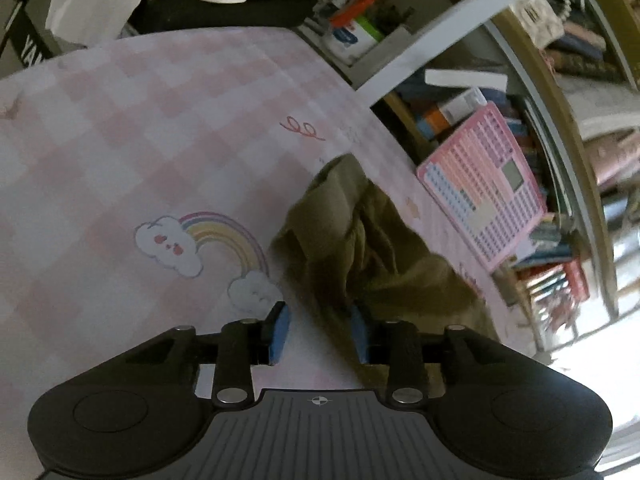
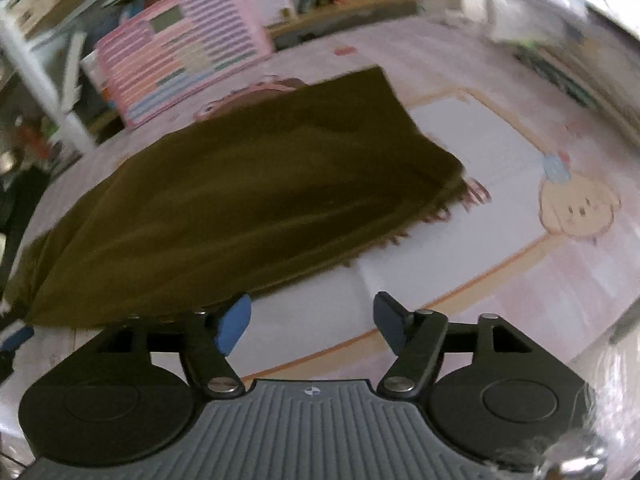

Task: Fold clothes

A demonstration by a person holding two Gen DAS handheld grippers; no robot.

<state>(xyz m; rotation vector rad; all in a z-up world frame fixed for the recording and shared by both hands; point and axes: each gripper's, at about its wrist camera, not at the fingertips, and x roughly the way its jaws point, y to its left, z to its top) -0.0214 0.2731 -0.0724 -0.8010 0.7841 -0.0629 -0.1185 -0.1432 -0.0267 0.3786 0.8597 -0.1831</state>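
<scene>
Surface: looks like a counter (image 1: 120, 128) covered in a pink-and-white checked cloth with cartoon prints, a rainbow with clouds (image 1: 208, 248) in the left wrist view and a little cream dog face (image 2: 576, 208) in the right wrist view.

Garment: one olive-brown garment (image 2: 248, 200) lying on that cloth. From the right wrist it's a fairly flat, roughly folded slab stretching from lower left up toward the far edge, with a fringe-like edge on its right side. From the left wrist only a bunched, wrinkly end (image 1: 368, 248) shows, near the counter's right edge.

Left tongs: the left tongs (image 1: 320, 332) are parted a bit, blue pads apart. The right pad sits right at the garment's near edge, maybe touching it, but nothing is pinched between the pads, just checked cloth in the gap.

Right tongs: the right tongs (image 2: 312, 320) stand wide open and empty. The left blue pad (image 2: 232, 324) is just beside the garment's near edge; the gap itself is over bare cloth.

Background: a pink board with rows of coloured cells (image 2: 184, 48) leans just past the counter's far edge, and shelves of books (image 1: 552, 280) sit behind it. Pretty blurry back there, so can't make out much else.
</scene>
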